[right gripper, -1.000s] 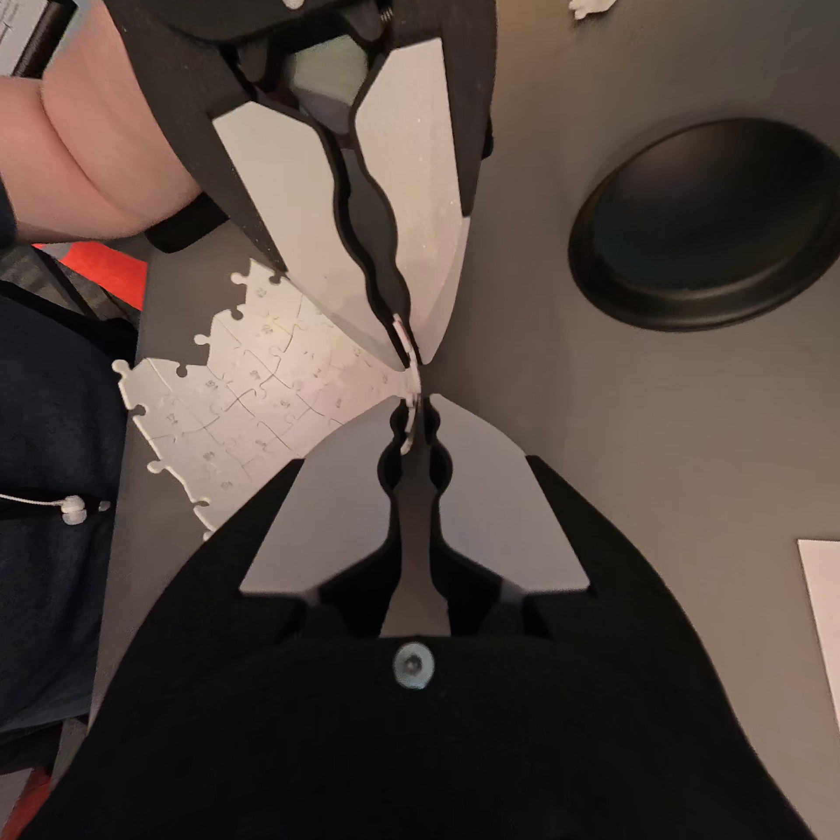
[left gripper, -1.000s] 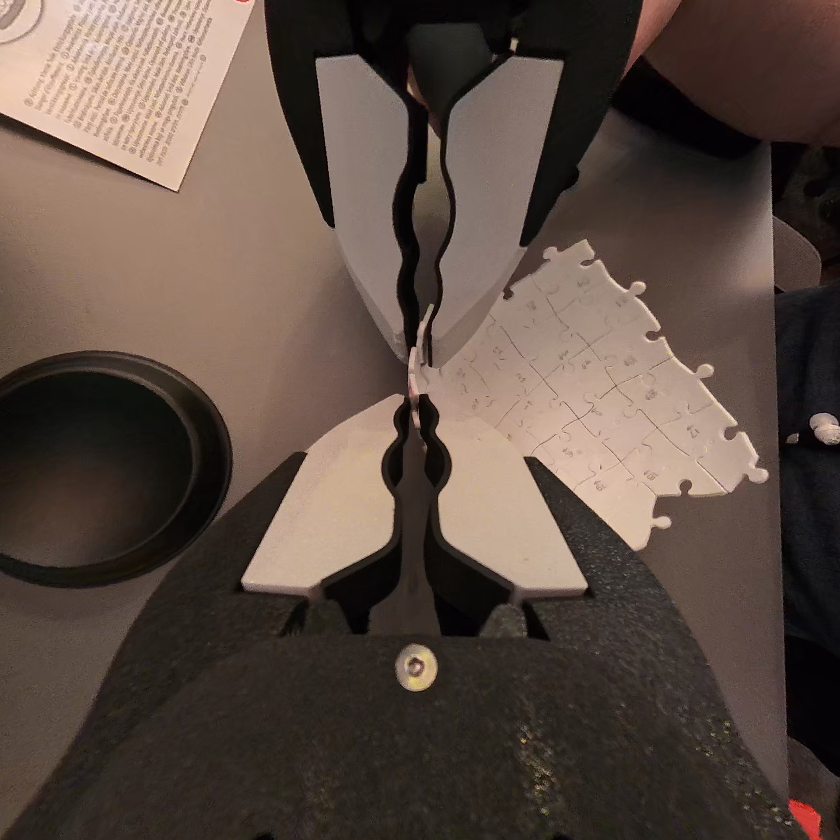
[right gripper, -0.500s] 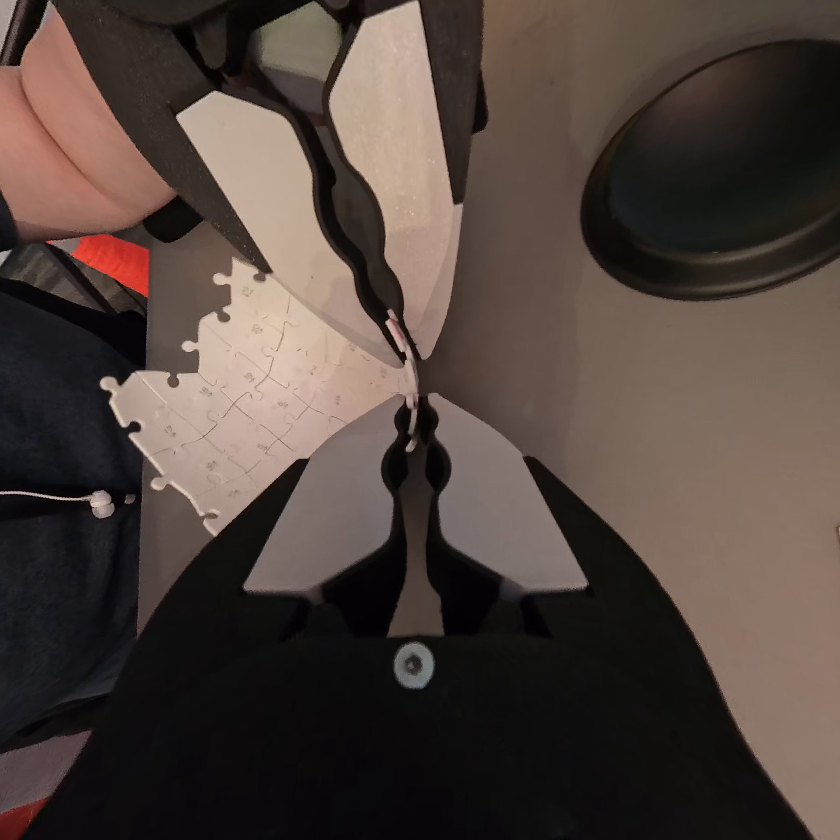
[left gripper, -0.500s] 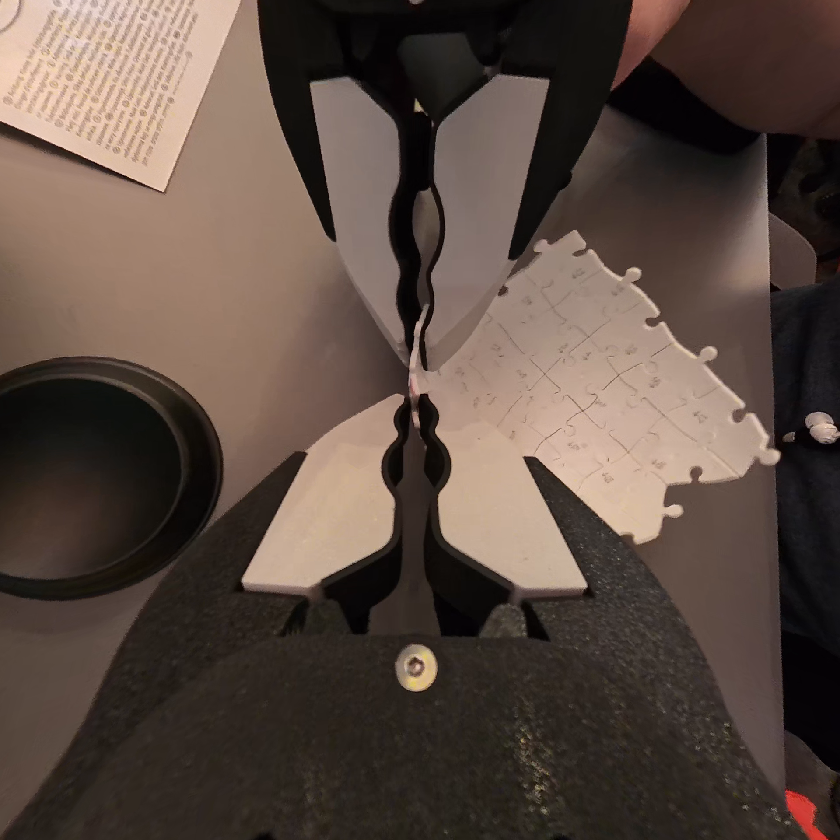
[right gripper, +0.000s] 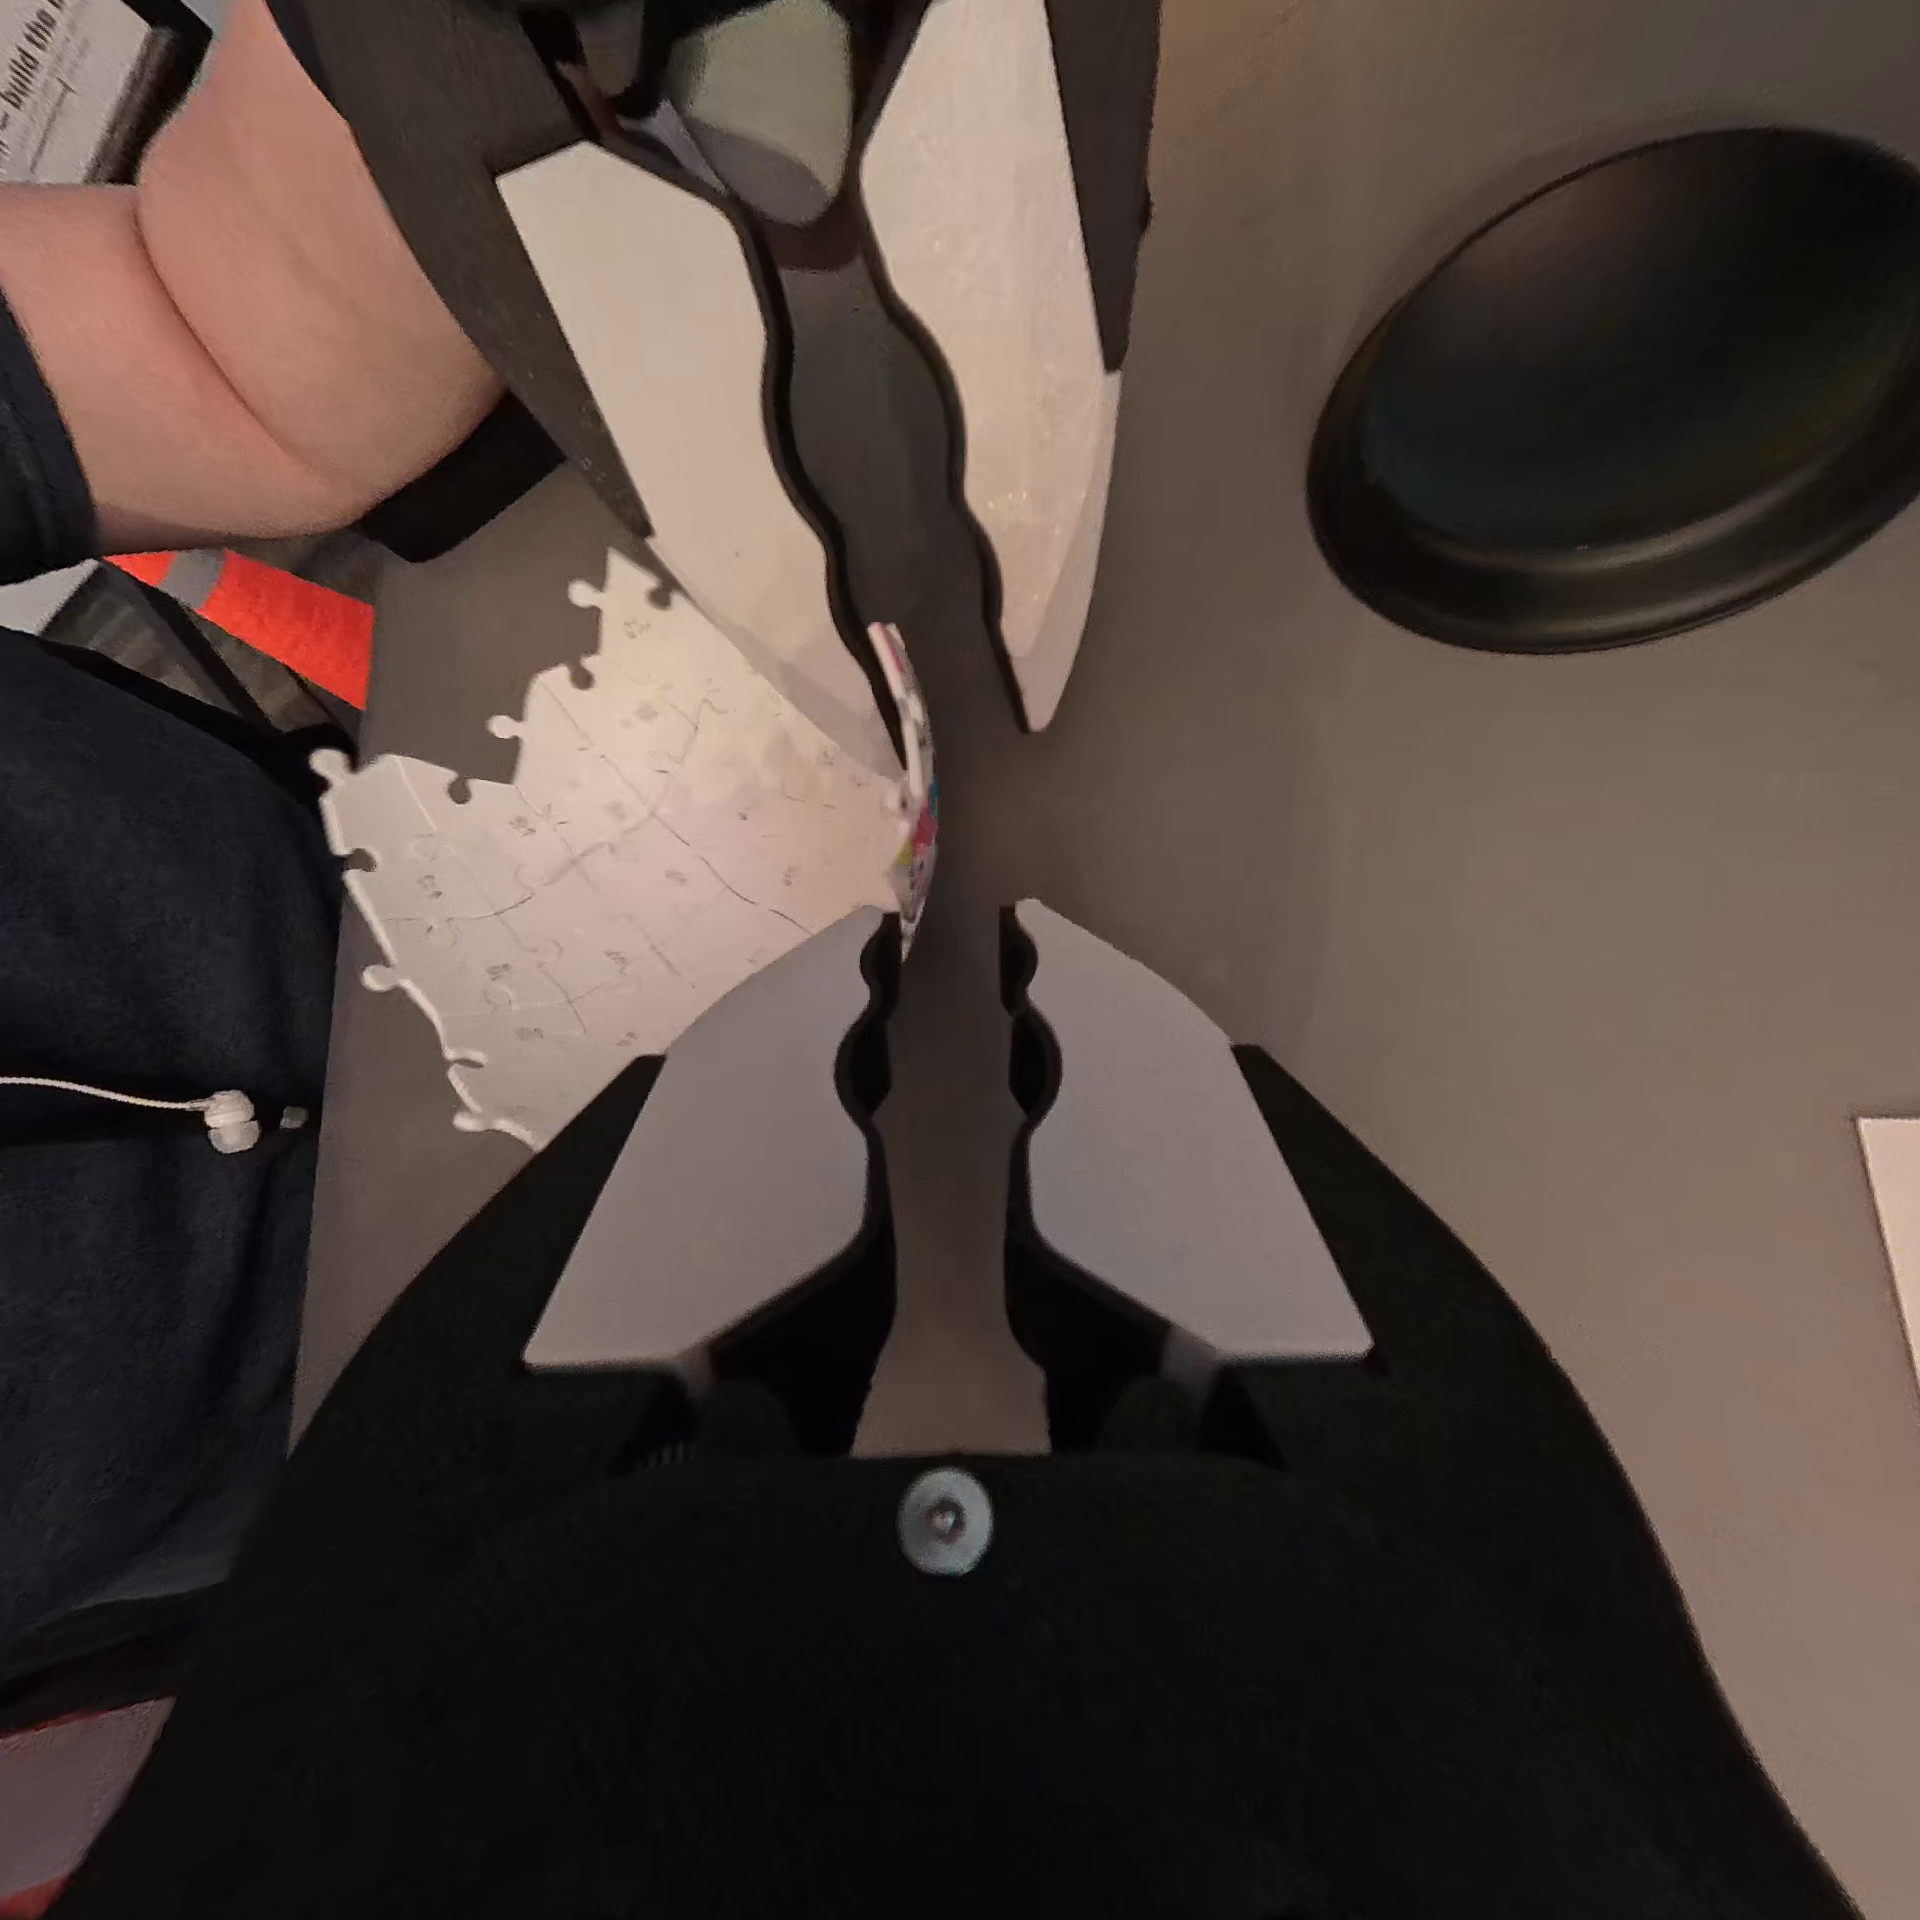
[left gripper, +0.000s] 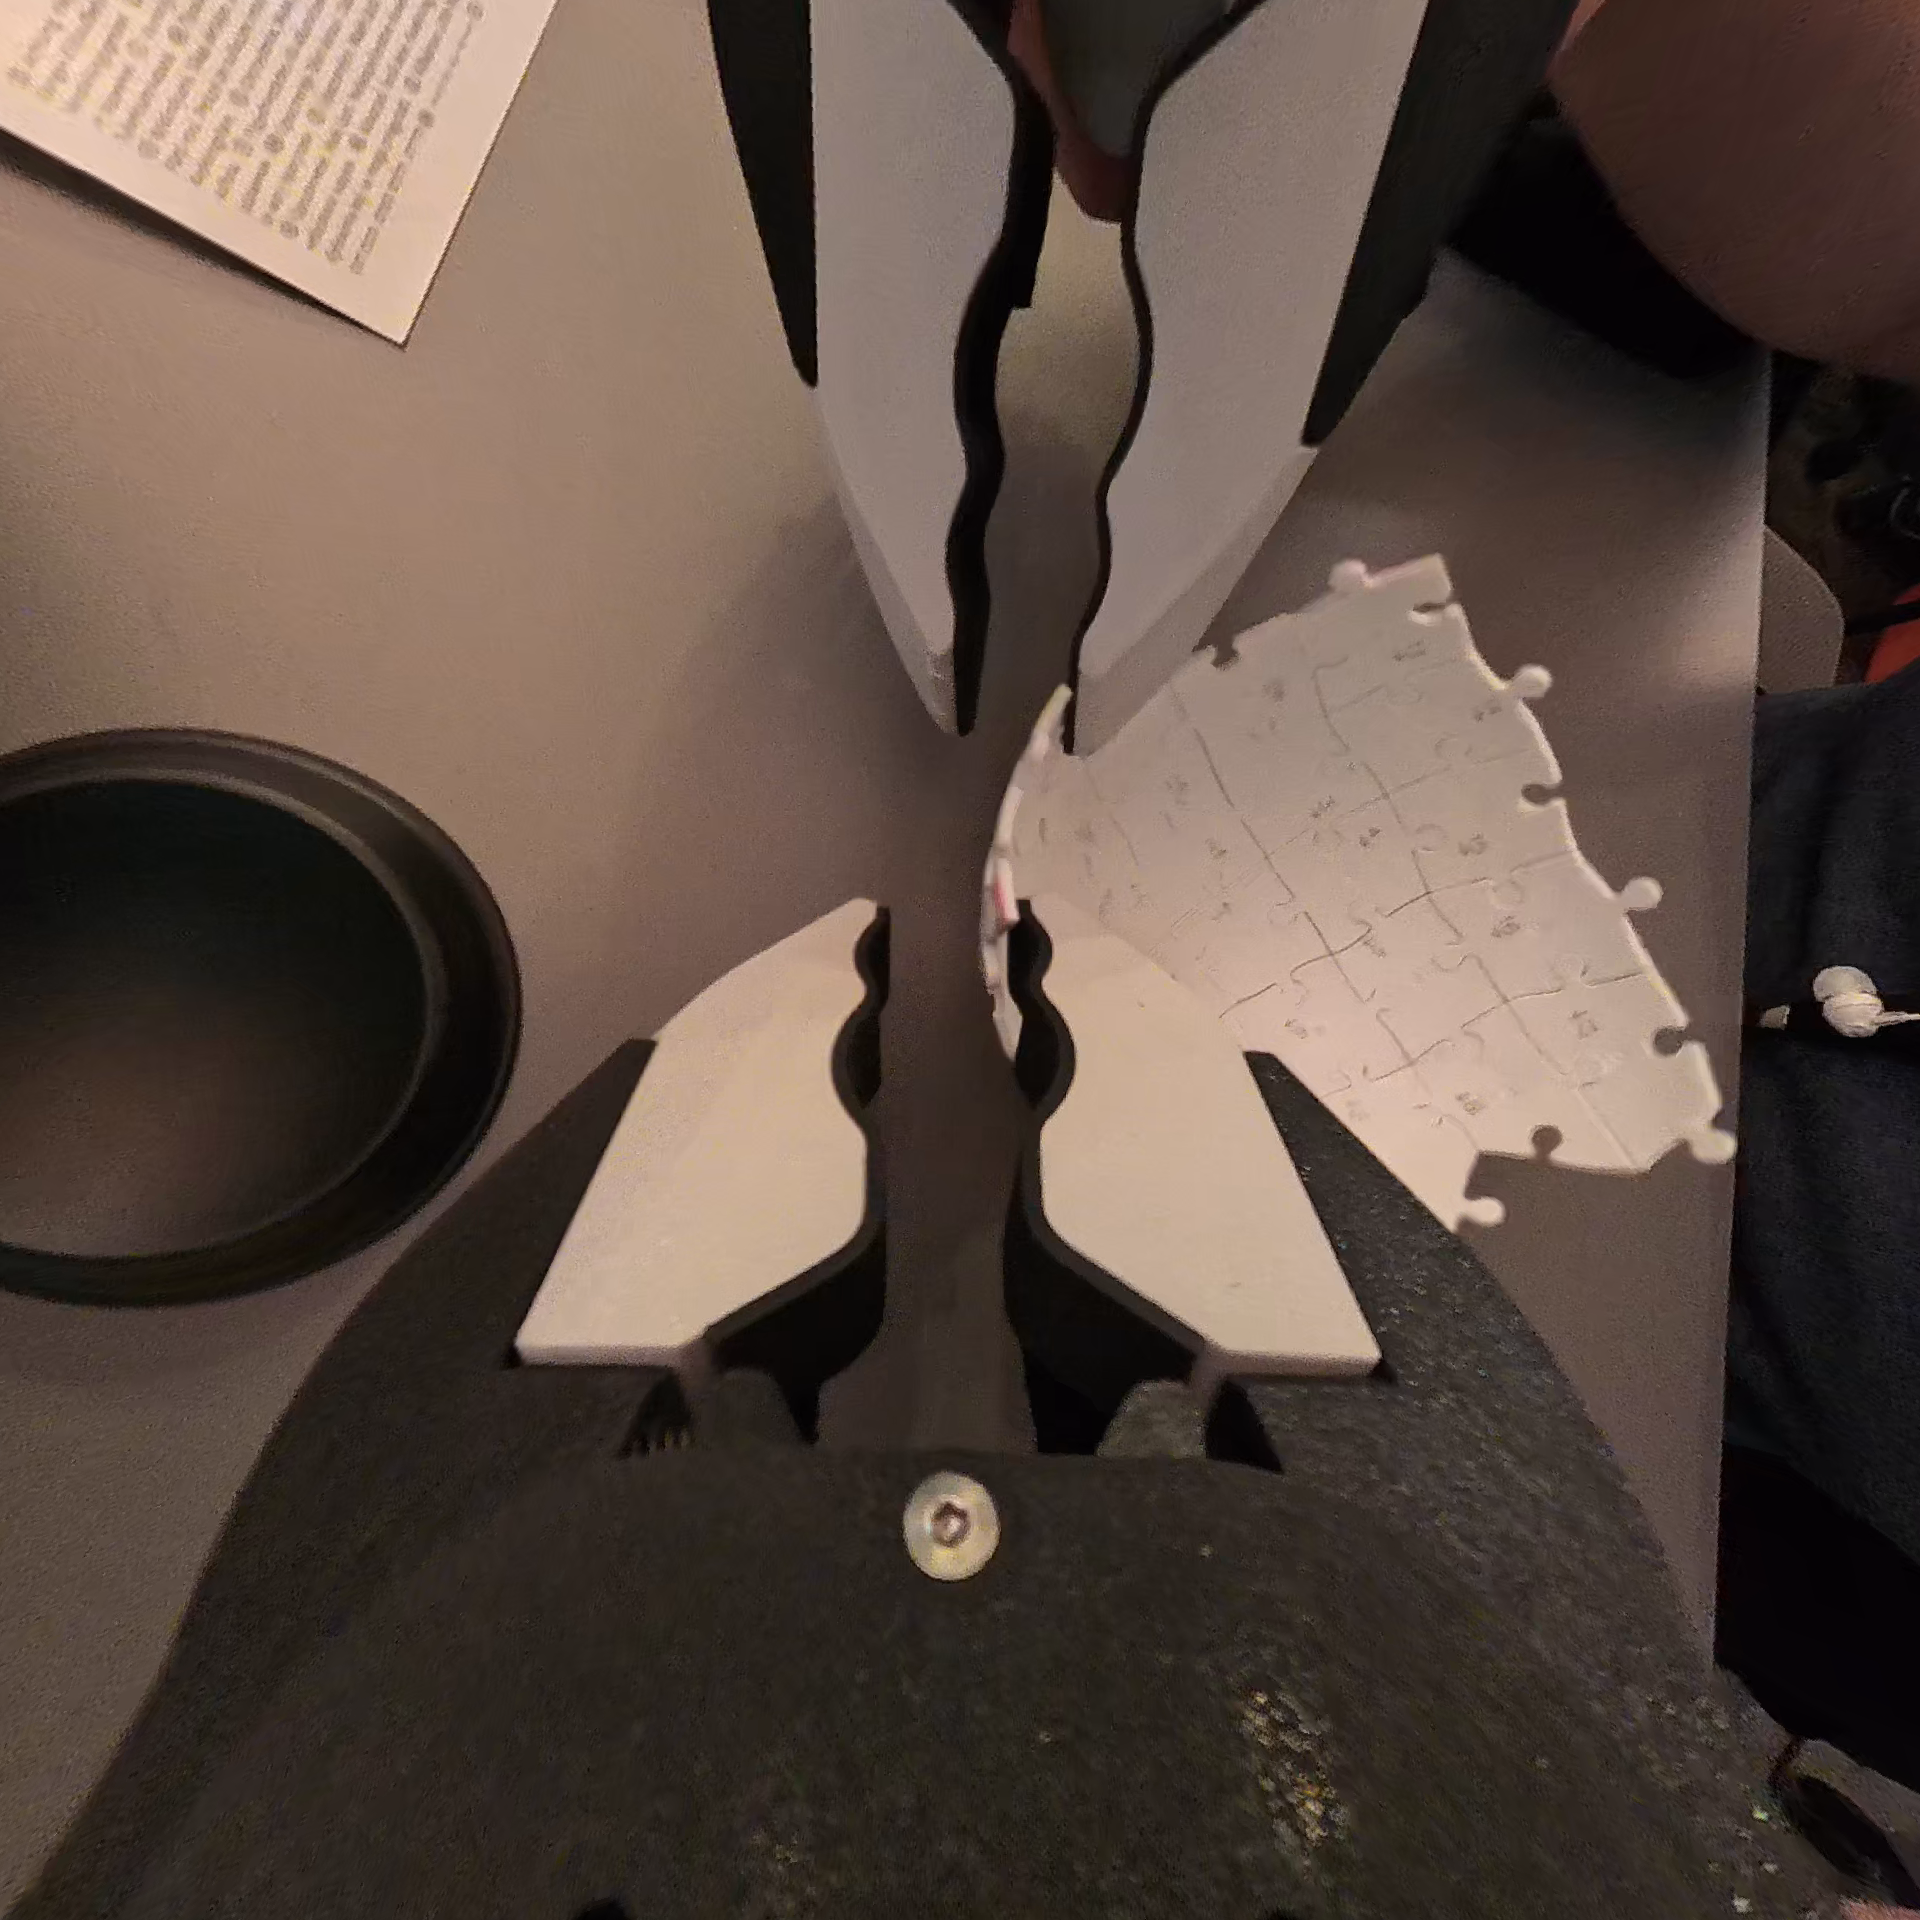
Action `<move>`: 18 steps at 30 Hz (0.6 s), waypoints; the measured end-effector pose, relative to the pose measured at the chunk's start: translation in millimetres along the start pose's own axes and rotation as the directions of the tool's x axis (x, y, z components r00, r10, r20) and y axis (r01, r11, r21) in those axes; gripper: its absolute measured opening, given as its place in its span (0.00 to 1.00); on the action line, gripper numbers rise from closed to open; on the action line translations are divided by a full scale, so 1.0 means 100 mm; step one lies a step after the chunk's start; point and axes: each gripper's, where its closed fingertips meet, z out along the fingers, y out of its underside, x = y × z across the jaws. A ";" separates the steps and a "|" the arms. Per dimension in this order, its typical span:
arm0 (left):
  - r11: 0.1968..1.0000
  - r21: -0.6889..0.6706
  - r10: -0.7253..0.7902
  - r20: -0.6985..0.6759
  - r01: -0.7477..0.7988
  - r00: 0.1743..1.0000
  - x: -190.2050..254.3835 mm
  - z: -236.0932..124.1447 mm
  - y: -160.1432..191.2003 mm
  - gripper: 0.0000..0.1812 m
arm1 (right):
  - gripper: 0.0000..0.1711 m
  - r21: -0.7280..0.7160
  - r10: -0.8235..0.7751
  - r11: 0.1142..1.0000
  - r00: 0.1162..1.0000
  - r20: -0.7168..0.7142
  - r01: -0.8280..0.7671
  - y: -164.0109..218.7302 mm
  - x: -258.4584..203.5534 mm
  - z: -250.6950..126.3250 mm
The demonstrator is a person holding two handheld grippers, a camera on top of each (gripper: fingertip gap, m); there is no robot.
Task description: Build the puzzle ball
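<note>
Now both grippers are open, tip to tip over the grey table. The left gripper has a gap between its fingers, and so does the right gripper. Neither one is squeezing anything.

The puzzle sheet is a curved white patch of joined pieces. It stands on edge beside the tips, and its rim touches one finger of each gripper. Its wide part fans out toward the person's dark clothes.

A round black hole is set in the table on the other side, well apart from the puzzle. A printed paper lies at the far corner.

From the left view you see only the white back of the pieces. The right view shows a thin strip of bright colours along the rim. It also shows a bare arm and something orange behind it. Each gripper hides part of the sheet from the other's camera.
</note>
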 end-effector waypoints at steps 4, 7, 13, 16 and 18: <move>1.000 -0.025 -0.010 -0.019 0.010 1.000 0.03 -0.03 0.06 0.10 | 0.10 -0.025 0.004 1.000 1.000 0.006 -0.003 0.04 -0.01 0.03; 0.999 -0.036 -0.008 -0.034 0.007 0.999 0.05 -0.02 0.07 0.06 | 0.12 -0.011 -0.003 1.000 1.000 0.005 0.003 -0.02 -0.03 0.04; 1.000 -0.021 -0.011 -0.052 0.010 0.999 0.08 -0.01 0.03 0.02 | 0.12 -0.032 -0.050 0.998 0.999 -0.013 0.049 -0.17 -0.04 0.05; 1.000 -0.027 -0.007 -0.042 0.006 0.999 0.07 -0.01 0.03 0.02 | 0.07 -0.086 -0.074 0.994 0.997 -0.021 0.072 -0.17 -0.03 0.09; 1.000 -0.020 -0.011 -0.047 0.010 0.999 0.08 -0.01 0.02 0.02 | 0.06 -0.104 -0.084 0.991 0.996 -0.026 0.081 -0.17 -0.03 0.12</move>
